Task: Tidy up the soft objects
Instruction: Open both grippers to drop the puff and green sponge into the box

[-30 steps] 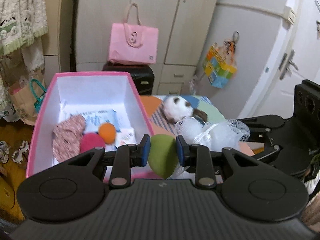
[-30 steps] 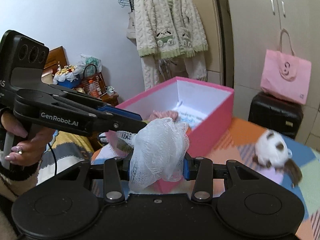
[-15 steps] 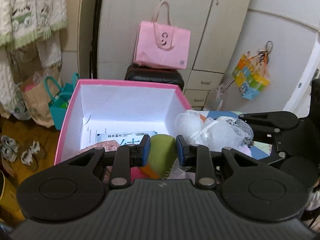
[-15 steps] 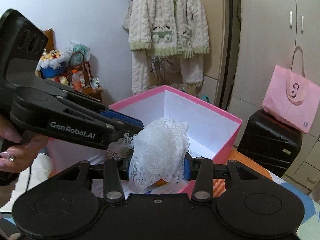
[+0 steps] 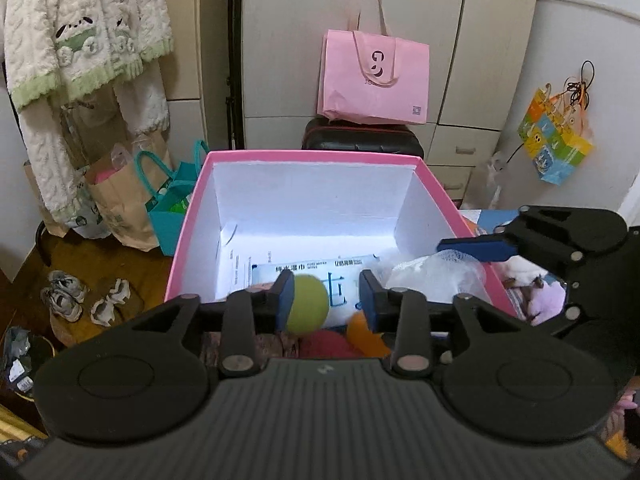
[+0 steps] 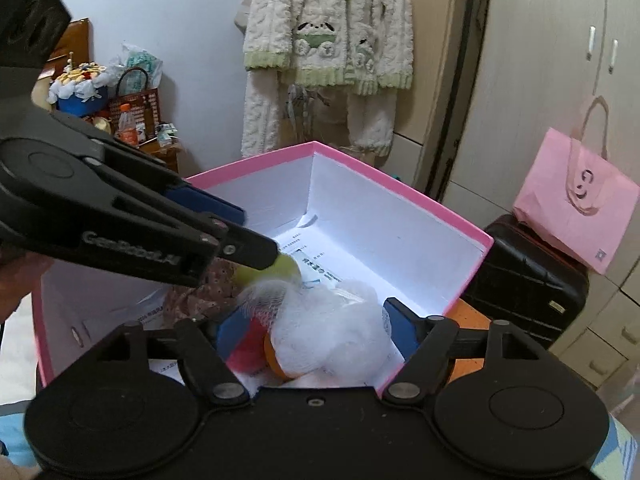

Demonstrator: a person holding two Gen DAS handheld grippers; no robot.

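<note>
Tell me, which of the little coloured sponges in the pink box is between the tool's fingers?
The green sponge, between the opening left gripper fingers; the red and orange ones lie on the box bottom.

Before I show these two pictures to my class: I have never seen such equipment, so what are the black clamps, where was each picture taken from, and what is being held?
There is no robot here. A person holds a black two-finger clamp in each hand, and each clamp carries a wide-angle camera looking forward along its fingers.

One picture is from the left gripper, the other from the right gripper. Each view also shows the other clamp reaching in from the side.

Both are over an open pink box with white inner walls. Its jaws are opening: the green ball sits between them against one blue pad, clear of the other. The right jaws are opening too, with a white mesh puff loose between them. Already in the box are a red ball, an orange ball, a patterned cloth and a wipes packet.
</note>
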